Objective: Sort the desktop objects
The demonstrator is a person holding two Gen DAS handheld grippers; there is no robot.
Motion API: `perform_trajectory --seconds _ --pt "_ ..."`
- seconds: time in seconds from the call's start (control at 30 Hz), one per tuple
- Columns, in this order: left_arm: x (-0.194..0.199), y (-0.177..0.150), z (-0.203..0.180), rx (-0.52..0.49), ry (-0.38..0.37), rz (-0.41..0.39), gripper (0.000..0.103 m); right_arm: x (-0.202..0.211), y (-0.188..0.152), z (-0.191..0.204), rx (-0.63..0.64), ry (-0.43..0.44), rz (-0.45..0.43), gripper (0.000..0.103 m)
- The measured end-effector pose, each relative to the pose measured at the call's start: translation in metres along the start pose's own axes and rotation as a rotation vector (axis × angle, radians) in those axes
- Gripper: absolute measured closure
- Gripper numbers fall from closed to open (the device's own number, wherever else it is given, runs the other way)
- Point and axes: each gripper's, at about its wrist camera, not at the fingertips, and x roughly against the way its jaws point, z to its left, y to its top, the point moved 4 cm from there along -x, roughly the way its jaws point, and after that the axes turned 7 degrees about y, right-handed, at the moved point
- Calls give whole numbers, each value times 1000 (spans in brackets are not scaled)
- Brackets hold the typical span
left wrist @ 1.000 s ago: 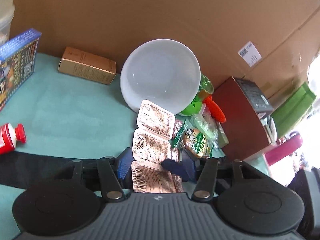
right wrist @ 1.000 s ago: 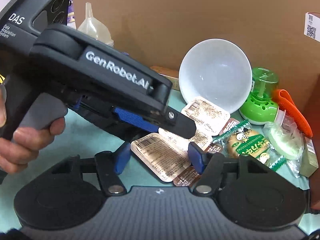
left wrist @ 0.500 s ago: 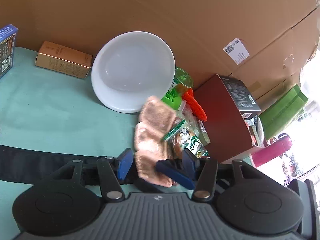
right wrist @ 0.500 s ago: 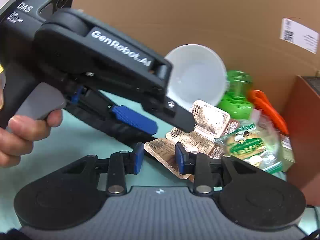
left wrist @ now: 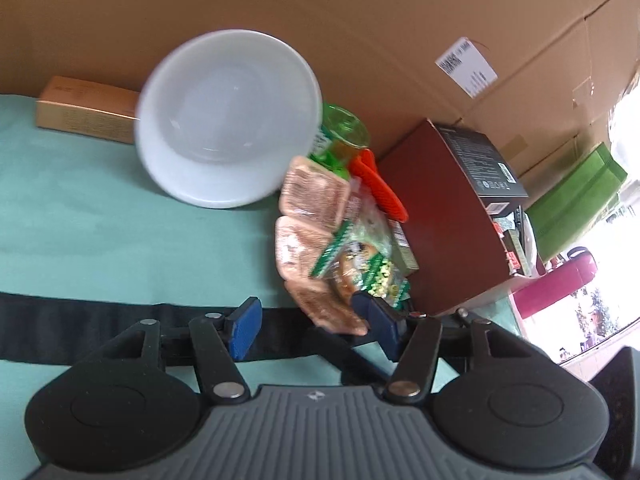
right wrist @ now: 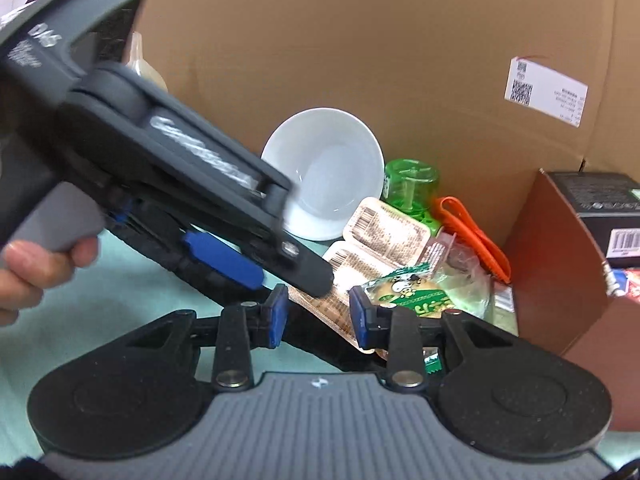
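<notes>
A strip of three tan sauce packets (left wrist: 308, 220) (right wrist: 384, 228) stretches from the white bowl (left wrist: 228, 128) (right wrist: 332, 172) toward me. My right gripper (right wrist: 318, 316) is shut on the strip's near end, which fills the gap between its blue pads. My left gripper (left wrist: 310, 324) is opening its jaws. The strip's end sits by the right pad and well clear of the left pad. In the right wrist view the left gripper (right wrist: 288, 278) crosses from the left, held by a hand (right wrist: 24, 264), with one fingertip over the strip.
Beside the strip lie a green snack packet (left wrist: 360, 268) (right wrist: 420, 292), a green bottle (right wrist: 412, 184) and an orange tool (right wrist: 472, 232). A brown box (left wrist: 448, 220) stands to the right, a gold box (left wrist: 80, 108) at the back left. A cardboard wall (right wrist: 360, 40) closes the back. A black strap (left wrist: 80, 320) crosses the teal mat.
The right jaws closed in on the strip's near end. The strip shifted from in front of the bowl to its right. The left jaws widened slightly.
</notes>
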Motion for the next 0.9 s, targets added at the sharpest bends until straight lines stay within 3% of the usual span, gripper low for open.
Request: perform_trajectory --seconds 0.13,0.27,0.47,0.63,0.77,0.9 --pt "-8 3 -11 -10 -20 -7 44 9 -3 -6 -4 -33 -5 70" --pt "-14 5 -19 -6 -36 -19 54 14 -6 -14 -24 -35 -3 70" --pt "-19 4 -30 -20 -23 -10 55 21 -12 -15 -20 -45 2 70" --pt "-4 11 -23 -19 33 -78 51 21 -18 -8 75 -39 36 74" --pt "-1 23 -11 -18 158 -151 50 21 -20 -9 57 -37 31 75" --pt "-11 32 0 -30 224 -156 48 24 -21 -15 43 -64 24 75"
